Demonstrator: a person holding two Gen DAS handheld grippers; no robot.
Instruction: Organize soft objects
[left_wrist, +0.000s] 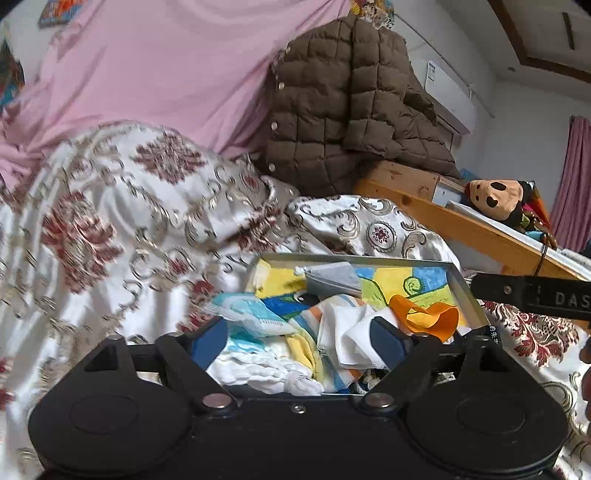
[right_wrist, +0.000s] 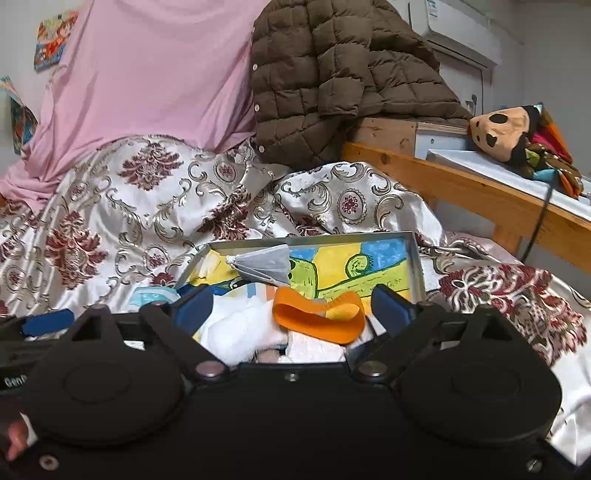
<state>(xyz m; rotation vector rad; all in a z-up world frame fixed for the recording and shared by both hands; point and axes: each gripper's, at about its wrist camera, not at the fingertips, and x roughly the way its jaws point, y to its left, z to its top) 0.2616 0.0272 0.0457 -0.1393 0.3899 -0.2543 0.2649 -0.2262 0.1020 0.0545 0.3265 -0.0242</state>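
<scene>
A metal tray (left_wrist: 354, 257) with a painted bottom lies on the patterned bedspread (left_wrist: 110, 221). It holds an orange band (left_wrist: 424, 317), a grey pouch (left_wrist: 332, 278), crumpled white cloth (left_wrist: 347, 332), a blue-and-white pack (left_wrist: 247, 317) and a striped towel. My left gripper (left_wrist: 299, 339) hangs open over the tray's near end, its blue pads apart with nothing pressed between them. In the right wrist view the same tray (right_wrist: 314, 238) shows the orange band (right_wrist: 317, 317) and grey pouch (right_wrist: 266, 264). My right gripper (right_wrist: 291, 308) is open above them, clear of the cloth.
A brown quilted jacket (left_wrist: 343, 103) and a pink sheet (left_wrist: 166, 62) hang behind the bed. A wooden bench (right_wrist: 461, 184) to the right carries a plush toy (right_wrist: 506, 133). The black side of the other tool (left_wrist: 535, 295) crosses the right edge of the left wrist view.
</scene>
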